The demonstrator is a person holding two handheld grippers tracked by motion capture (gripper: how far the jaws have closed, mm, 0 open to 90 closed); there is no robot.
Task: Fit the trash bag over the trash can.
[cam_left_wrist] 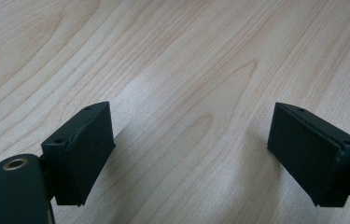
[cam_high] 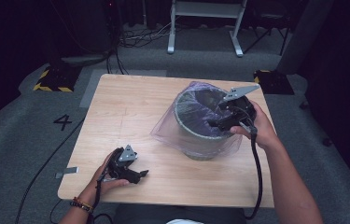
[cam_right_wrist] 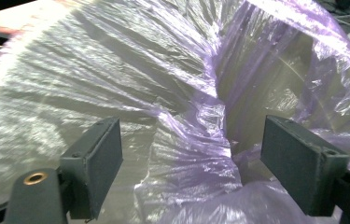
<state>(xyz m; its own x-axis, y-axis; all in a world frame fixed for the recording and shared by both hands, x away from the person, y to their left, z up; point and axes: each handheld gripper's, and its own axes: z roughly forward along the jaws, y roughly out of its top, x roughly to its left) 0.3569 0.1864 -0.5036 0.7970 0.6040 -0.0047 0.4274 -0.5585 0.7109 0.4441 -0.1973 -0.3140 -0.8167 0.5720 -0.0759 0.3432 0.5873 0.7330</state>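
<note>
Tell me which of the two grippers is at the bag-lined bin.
The right gripper: its open jaws sit over the near rim of the grey bin, at the purple bag. The left gripper rests open, apart, on the bare wooden table.

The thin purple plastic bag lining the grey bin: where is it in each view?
High view: the purple plastic bag is right of centre, draped over the grey round bin, by the right gripper.
Left gripper view: not in it, just the wooden table.
Right gripper view: crumpled film between open jaws.
Shared landmark: the table.
</note>
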